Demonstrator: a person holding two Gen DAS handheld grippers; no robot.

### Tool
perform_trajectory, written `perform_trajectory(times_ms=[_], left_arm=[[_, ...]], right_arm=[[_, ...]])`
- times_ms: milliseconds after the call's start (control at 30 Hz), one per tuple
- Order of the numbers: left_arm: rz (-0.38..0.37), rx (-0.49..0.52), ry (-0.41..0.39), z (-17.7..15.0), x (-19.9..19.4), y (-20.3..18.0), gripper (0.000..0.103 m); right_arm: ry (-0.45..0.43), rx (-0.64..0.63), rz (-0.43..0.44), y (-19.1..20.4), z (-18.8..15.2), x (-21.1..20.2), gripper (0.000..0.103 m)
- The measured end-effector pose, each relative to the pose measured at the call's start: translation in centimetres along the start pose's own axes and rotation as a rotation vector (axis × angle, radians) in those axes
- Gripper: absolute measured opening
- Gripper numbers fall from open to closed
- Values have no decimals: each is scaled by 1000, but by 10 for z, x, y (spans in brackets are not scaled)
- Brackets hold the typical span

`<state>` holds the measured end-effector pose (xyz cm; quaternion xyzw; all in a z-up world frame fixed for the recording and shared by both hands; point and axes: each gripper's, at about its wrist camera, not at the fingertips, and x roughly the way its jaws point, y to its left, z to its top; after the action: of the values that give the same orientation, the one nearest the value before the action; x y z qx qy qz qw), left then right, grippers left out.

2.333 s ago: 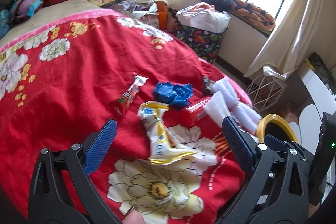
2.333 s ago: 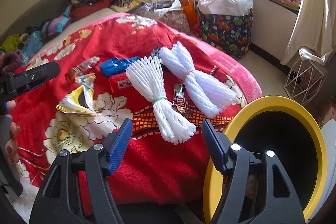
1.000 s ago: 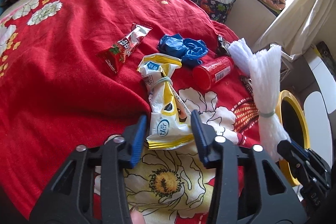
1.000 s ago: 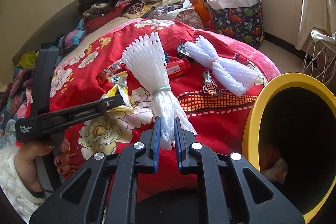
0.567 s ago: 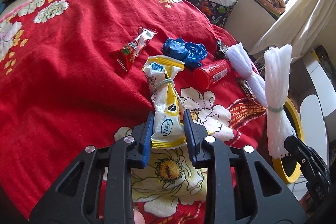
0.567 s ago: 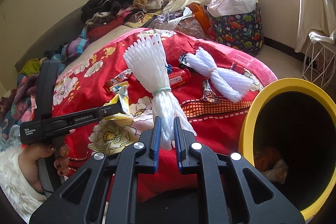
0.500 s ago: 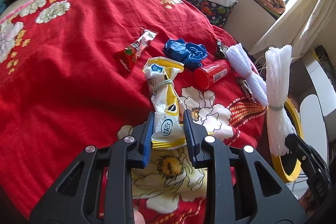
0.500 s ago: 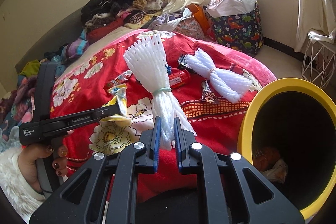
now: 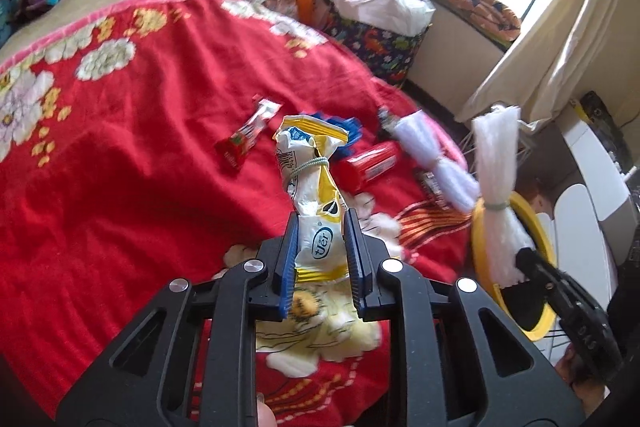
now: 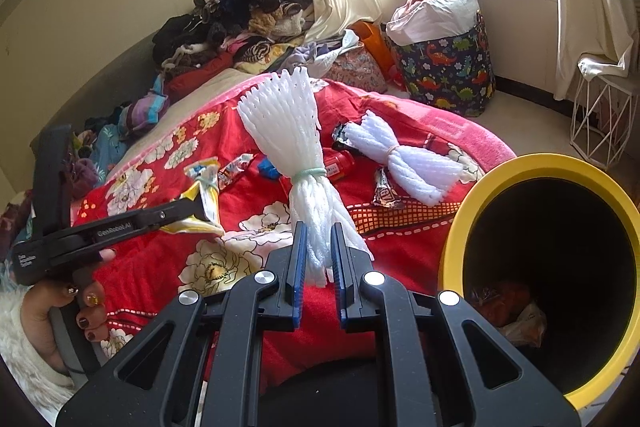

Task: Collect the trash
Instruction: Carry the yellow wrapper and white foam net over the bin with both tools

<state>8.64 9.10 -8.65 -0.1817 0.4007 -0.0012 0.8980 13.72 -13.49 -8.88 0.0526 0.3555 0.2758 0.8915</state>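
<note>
Left gripper [image 9: 320, 247]: your fingers are clamped on the bottom end of the yellow-and-white snack bag [image 9: 316, 195], which stands up between and beyond the tips, off the red blanket [image 9: 120, 187]. It looks like thin crinkly film, near weightless, tied at the neck with a rubber band. It will likely flop and could slide out if you swing hard. You're holding the flat sealed end, and that's probably the best spot.

Right gripper [image 10: 318, 251]: fingers pinched on the lower tail of the white foam net bundle [image 10: 296, 163], banded mid-length, fanning out above the tips. Judging by looks it's soft, springy and light; it compresses under the pads, so it shouldn't slip easily. A hold nearer the band would wobble less.

Just right of your right fingers sits the yellow-rimmed bin [image 10: 520, 167], mouth facing you, some trash already inside.

Beyond both sets of fingertips, lying on the blanket: a second foam net bundle [image 10: 404, 159], a red can [image 9: 370, 165], a blue crumpled item [image 9: 348, 135], a red candy wrapper [image 9: 248, 139] and a dark wrapper [image 10: 386, 193].
</note>
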Motion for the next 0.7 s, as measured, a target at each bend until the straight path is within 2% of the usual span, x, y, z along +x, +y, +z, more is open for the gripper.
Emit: perform_trajectory(times_ms=[200, 700], left_arm=[[-56, 39, -42, 4, -11, -27, 16], [-134, 123, -75, 8, -22, -73, 16]], right_arm=[[-26, 15, -16, -7, -1, -13, 12], [-93, 63, -72, -32, 4, -42, 11]])
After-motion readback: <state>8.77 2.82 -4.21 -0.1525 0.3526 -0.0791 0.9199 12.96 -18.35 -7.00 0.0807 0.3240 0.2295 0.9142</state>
